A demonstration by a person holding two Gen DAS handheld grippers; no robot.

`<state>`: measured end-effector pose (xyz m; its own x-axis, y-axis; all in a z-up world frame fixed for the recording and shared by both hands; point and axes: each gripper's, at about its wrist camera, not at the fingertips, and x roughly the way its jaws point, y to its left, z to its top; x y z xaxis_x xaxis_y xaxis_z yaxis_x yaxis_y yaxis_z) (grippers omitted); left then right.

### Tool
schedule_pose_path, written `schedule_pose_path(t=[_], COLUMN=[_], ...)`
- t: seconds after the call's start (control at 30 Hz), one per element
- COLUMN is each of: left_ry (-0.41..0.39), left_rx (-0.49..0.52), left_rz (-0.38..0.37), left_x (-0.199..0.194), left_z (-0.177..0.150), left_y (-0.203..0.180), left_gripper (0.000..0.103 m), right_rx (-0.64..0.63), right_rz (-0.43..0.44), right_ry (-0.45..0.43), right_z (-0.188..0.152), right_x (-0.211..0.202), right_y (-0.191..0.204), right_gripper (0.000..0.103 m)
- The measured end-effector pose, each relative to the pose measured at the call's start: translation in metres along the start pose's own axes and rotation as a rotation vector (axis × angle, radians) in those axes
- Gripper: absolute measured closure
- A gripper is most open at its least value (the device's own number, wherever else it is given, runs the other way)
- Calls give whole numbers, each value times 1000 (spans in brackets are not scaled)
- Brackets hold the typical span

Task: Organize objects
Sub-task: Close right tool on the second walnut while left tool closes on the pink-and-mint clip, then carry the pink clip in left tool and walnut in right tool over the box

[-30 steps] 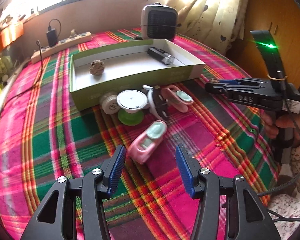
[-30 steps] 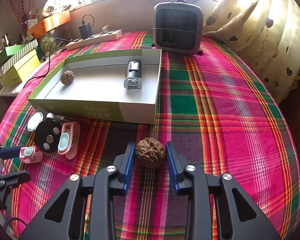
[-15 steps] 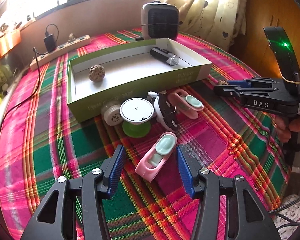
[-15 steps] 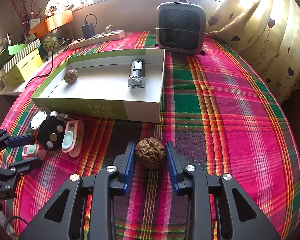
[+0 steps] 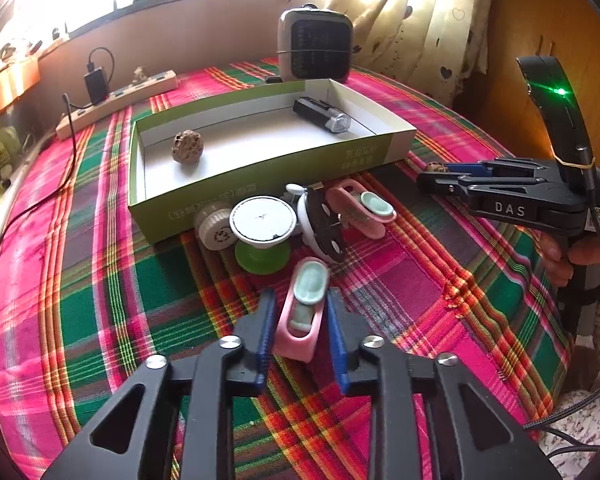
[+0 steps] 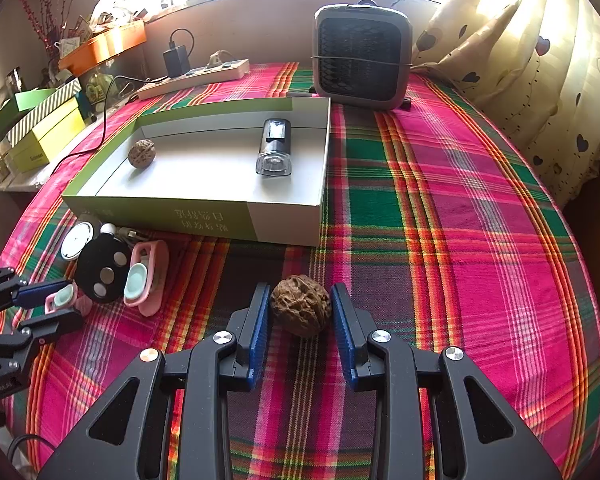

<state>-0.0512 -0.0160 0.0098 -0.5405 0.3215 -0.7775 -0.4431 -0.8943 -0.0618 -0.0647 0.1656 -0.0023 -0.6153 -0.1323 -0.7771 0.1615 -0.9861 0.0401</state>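
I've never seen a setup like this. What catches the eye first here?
The loud pink-and-green plaid tablecloth, then the open green-and-white cardboard box at its middle. Nearer, the right gripper clasps a wrinkled brown walnut; the left gripper has just closed on a small pink plastic clip.

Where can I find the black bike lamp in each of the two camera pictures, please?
Left wrist view: the black lamp lies in the far right corner of the green box, upper centre of the picture.
Right wrist view: the lamp lies by the box's right wall, upper centre.
Shared landmark: the grey heater behind the box.
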Motion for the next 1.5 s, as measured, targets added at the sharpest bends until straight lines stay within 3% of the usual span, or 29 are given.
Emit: schedule_pose_path(t=[1.03,1.5], left_ry=[-16,-76], left_rx=[-17,-17], left_rz=[15,31], left_x=[0,-21], left_z=[0,8], left_y=[-3,-3], left_gripper=[87,87], right_rx=[-3,-15], right_rz=[3,27], right_ry=[1,-48], right_z=[0,7], right_x=[-1,-21], right_y=[1,9], right_gripper=[71,71])
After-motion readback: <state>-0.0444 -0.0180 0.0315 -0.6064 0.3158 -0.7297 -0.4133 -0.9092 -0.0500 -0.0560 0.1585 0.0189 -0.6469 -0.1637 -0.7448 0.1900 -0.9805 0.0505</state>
